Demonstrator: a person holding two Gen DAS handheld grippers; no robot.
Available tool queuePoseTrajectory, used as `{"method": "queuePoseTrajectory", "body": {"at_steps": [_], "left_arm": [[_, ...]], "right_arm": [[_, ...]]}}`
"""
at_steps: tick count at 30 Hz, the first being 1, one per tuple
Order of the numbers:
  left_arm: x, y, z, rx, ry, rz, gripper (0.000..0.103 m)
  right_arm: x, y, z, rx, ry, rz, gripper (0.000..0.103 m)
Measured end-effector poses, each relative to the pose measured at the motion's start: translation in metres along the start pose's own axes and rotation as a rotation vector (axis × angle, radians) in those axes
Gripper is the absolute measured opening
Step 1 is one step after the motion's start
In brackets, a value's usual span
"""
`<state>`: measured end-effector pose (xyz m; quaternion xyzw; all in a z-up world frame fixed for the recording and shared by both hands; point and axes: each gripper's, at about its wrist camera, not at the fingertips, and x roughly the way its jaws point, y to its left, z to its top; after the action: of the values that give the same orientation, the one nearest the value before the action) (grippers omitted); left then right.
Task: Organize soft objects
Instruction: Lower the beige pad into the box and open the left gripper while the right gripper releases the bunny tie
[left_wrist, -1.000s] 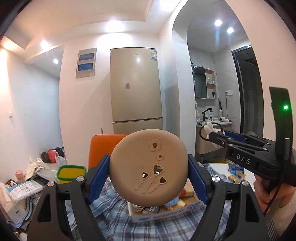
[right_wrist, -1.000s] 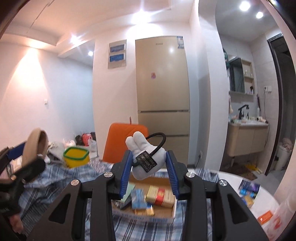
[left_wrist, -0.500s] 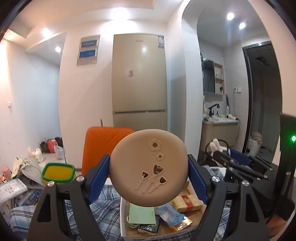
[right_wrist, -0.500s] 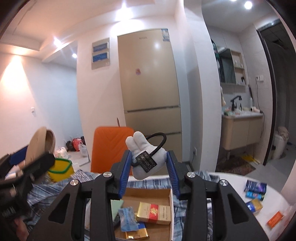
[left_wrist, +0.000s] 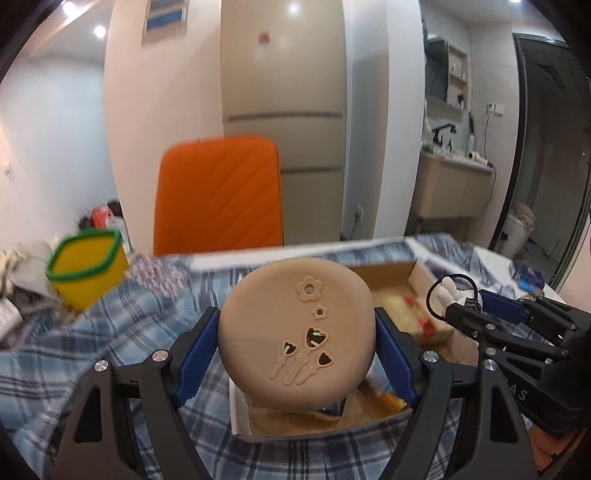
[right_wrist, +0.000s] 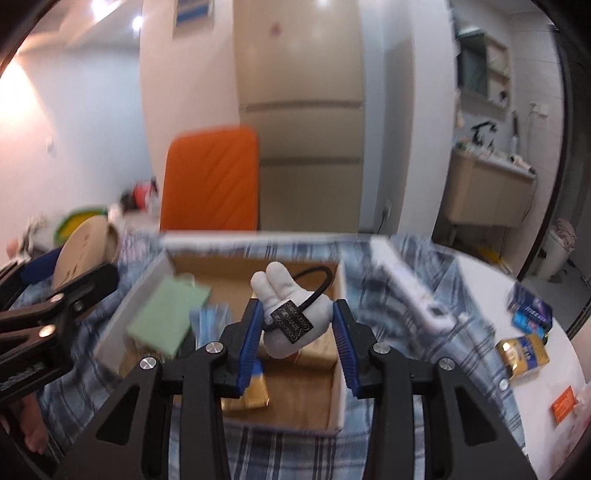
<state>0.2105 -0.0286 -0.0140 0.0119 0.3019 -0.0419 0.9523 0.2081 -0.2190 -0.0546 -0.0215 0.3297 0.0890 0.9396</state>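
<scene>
My left gripper (left_wrist: 295, 354) is shut on a round tan soft pad (left_wrist: 295, 332) with flower and heart cut-outs, held above the near left part of an open cardboard box (left_wrist: 424, 275). My right gripper (right_wrist: 298, 341) is shut on a small white plush toy (right_wrist: 291, 306) with a black loop and tag, held over the same box (right_wrist: 340, 347). The right gripper also shows in the left wrist view (left_wrist: 480, 314), and the left gripper with the pad in the right wrist view (right_wrist: 74, 266). The box holds a green card (right_wrist: 166, 317) and several packets.
The box sits on a blue plaid cloth (left_wrist: 110, 332). A yellow tub with a green rim (left_wrist: 86, 266) stands at the left. An orange chair back (left_wrist: 218, 195) is behind the table. Small packets (right_wrist: 524, 347) lie on the white table at the right.
Both grippers have tilted down and moved forward over the box, each still holding its object. The box now fills the lower middle of both views.
</scene>
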Motion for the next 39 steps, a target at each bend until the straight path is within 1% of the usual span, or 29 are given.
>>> {"method": "queuePoseTrajectory", "body": {"at_steps": [3, 5, 8, 16, 19, 21, 22, 24, 26, 31, 32, 36, 39], "left_arm": [[0.014, 0.006, -0.011, -0.002, 0.038, 0.014, 0.082], [0.021, 0.01, -0.016, -0.006, 0.06, 0.01, 0.082], [0.027, 0.016, -0.024, -0.013, 0.085, 0.009, 0.082], [0.032, 0.015, -0.029, -0.022, 0.117, 0.007, 0.083], [0.035, 0.015, -0.031, -0.021, 0.129, 0.005, 0.083], [0.038, 0.014, -0.032, -0.019, 0.143, 0.005, 0.083], [0.04, 0.014, -0.032, -0.019, 0.148, 0.004, 0.083], [0.044, 0.014, -0.033, -0.021, 0.162, -0.001, 0.083], [0.048, 0.015, -0.034, -0.026, 0.175, -0.006, 0.083], [0.053, 0.015, -0.036, -0.03, 0.192, 0.003, 0.084], [0.055, 0.015, -0.036, -0.028, 0.196, 0.007, 0.086], [0.057, 0.011, -0.037, -0.007, 0.2, 0.024, 0.087], [0.06, 0.009, -0.037, 0.004, 0.206, 0.02, 0.092]], "right_arm": [[0.01, 0.008, -0.009, -0.036, 0.049, -0.01, 0.038], [0.014, 0.009, -0.011, -0.036, 0.07, -0.001, 0.038], [0.017, 0.003, -0.011, -0.005, 0.093, 0.024, 0.038], [0.036, -0.009, -0.014, 0.045, 0.176, 0.023, 0.04], [0.038, -0.01, -0.014, 0.047, 0.18, 0.021, 0.04], [0.039, -0.01, -0.014, 0.045, 0.18, 0.02, 0.047], [0.039, -0.01, -0.015, 0.043, 0.18, 0.017, 0.049], [0.04, -0.01, -0.015, 0.043, 0.179, 0.033, 0.058], [0.04, -0.008, -0.014, 0.04, 0.175, 0.04, 0.061], [0.04, -0.007, -0.014, 0.035, 0.17, 0.041, 0.063], [0.04, -0.007, -0.014, 0.038, 0.17, 0.045, 0.064], [0.039, -0.008, -0.014, 0.043, 0.169, 0.058, 0.066], [0.038, -0.008, -0.013, 0.046, 0.168, 0.063, 0.066]]}}
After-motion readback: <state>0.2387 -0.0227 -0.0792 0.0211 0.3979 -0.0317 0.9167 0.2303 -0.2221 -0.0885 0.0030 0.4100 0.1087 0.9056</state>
